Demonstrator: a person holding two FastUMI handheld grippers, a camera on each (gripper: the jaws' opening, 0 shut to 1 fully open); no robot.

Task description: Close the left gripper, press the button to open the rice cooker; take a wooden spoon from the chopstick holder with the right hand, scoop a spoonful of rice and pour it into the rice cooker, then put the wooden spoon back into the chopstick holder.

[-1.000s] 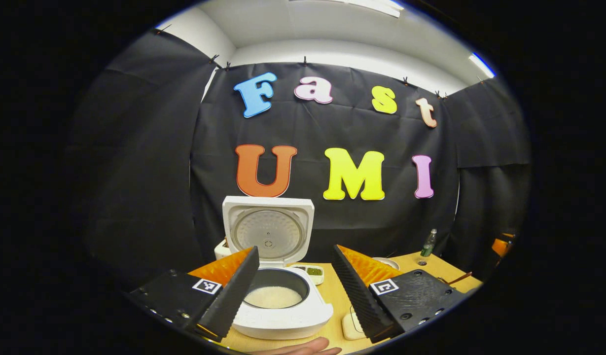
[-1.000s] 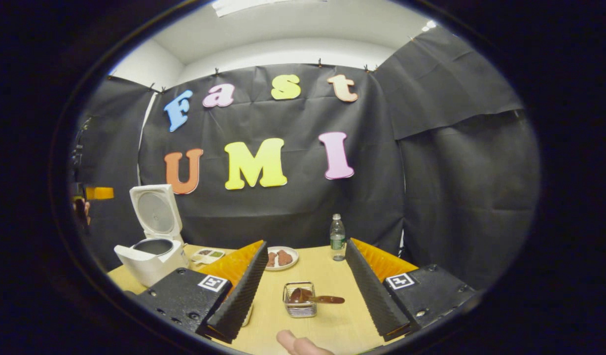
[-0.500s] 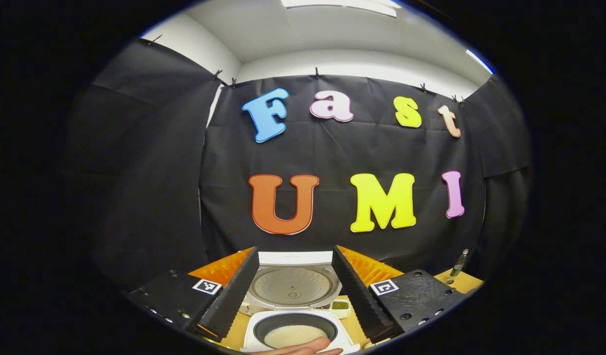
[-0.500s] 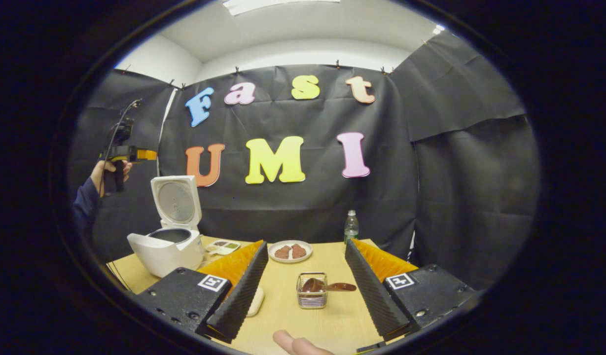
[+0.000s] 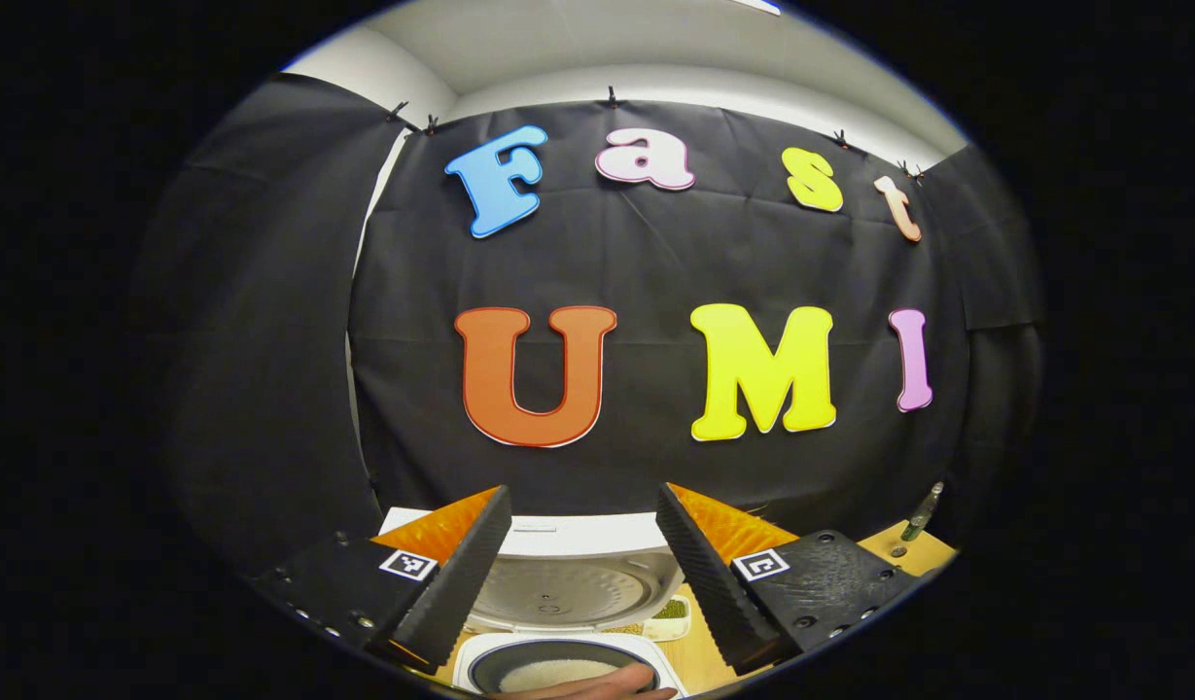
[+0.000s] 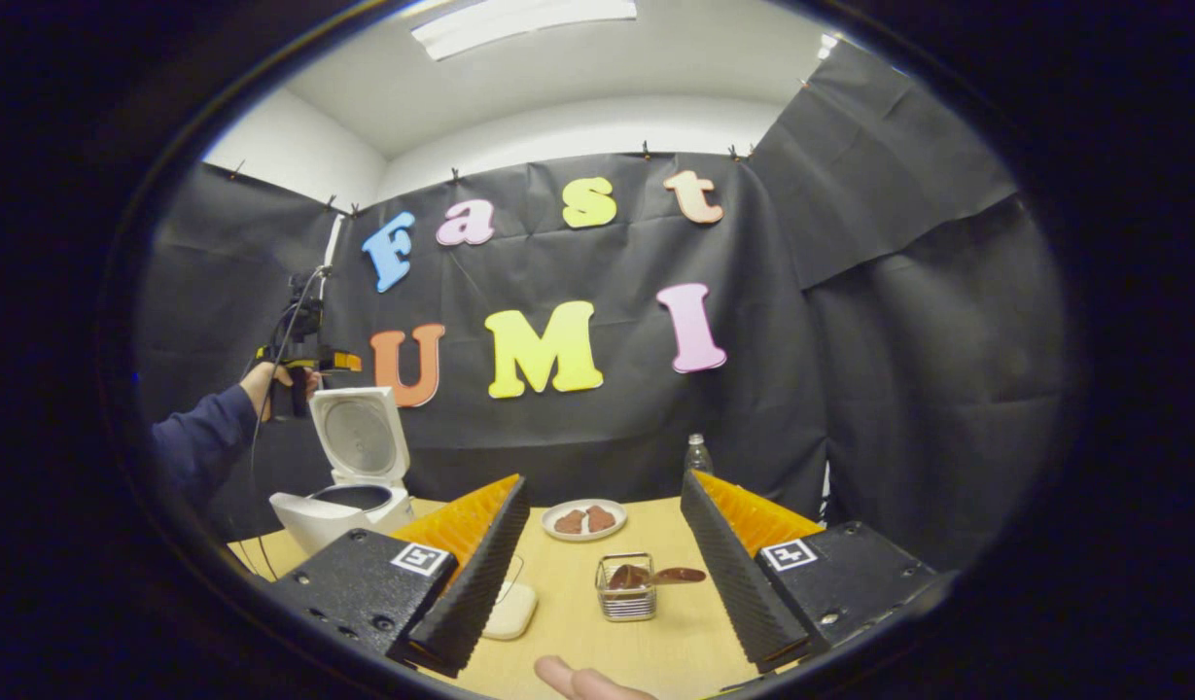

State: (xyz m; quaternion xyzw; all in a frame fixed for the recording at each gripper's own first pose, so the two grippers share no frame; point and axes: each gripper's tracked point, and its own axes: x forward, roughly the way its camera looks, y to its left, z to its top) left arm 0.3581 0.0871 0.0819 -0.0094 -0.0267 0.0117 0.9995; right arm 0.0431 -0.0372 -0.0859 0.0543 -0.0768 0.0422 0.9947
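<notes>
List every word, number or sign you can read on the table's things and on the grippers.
None can be read.
Bottle: label too small.
Cooker lid: small mark, blurred.
Markers: square code patterns, no words.

Bare table (image 6: 646, 647) before chopstick holder (image 6: 626, 588).

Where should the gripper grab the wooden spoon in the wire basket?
Probably the handle, not the bowl. The wooden spoon lies with its bowl inside the chopstick holder and its handle sticking out over the rim to the right. The open right gripper could come from above, one of its fingers on each side of the handle.
</notes>
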